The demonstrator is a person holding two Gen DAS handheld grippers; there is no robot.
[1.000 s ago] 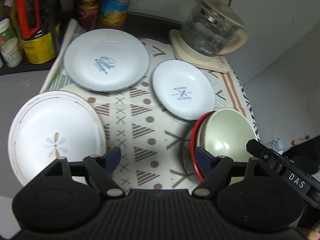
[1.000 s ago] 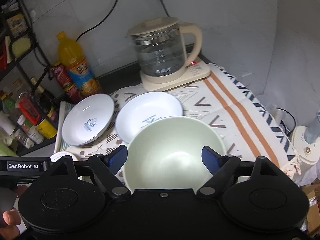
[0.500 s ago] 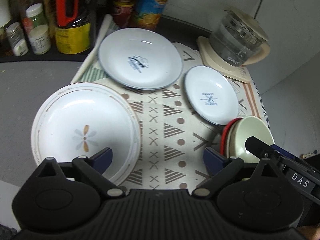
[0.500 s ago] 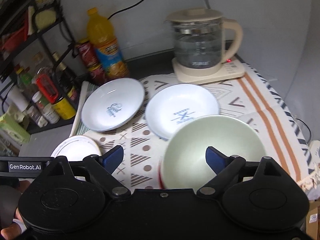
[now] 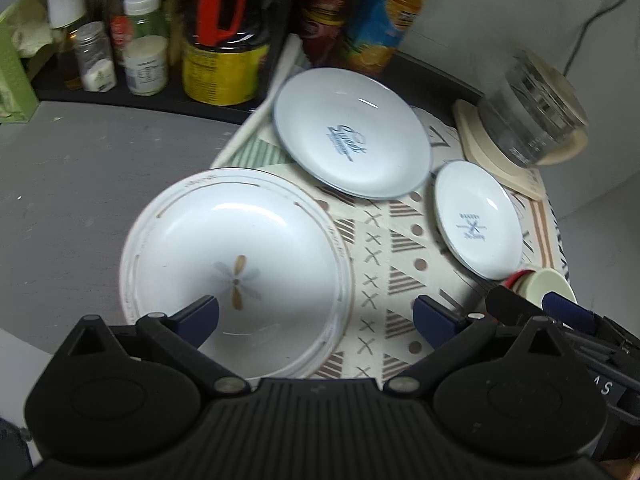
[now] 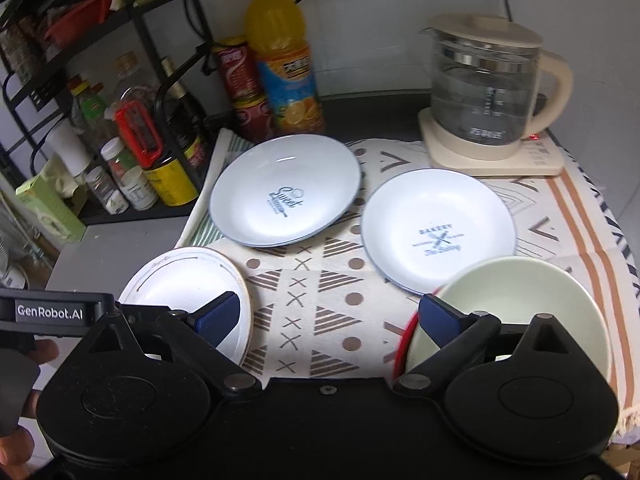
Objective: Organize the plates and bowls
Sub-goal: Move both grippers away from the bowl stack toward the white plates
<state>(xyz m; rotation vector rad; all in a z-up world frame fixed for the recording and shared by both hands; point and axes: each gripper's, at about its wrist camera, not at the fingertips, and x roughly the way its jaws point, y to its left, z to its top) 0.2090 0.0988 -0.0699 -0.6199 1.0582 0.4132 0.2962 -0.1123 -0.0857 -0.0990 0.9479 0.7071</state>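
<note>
On the patterned cloth (image 6: 320, 300) over the table (image 5: 80, 184), four pieces of crockery, none held. Nearest the left hand-held gripper (image 5: 316, 316), wide open and empty, sits the flower plate (image 5: 236, 268), half on the cloth and half on bare grey top. Further back lies the "Sweet" plate (image 6: 286, 190), and just beside it the "Bakery" plate (image 6: 438, 230), apart or barely touching. Under the right hand-held gripper (image 6: 328, 316), also wide open and empty, stands the pale green bowl (image 6: 516, 308), nested inside a red bowl (image 6: 402, 344) of which only the rim shows. Probably glazed ceramic: stiff, rather heavy, slippery and easy to chip. Best to pinch at the rim, one finger above and one below; a flat-lying rim may need tilting first. Must go down gently when stacking.
</note>
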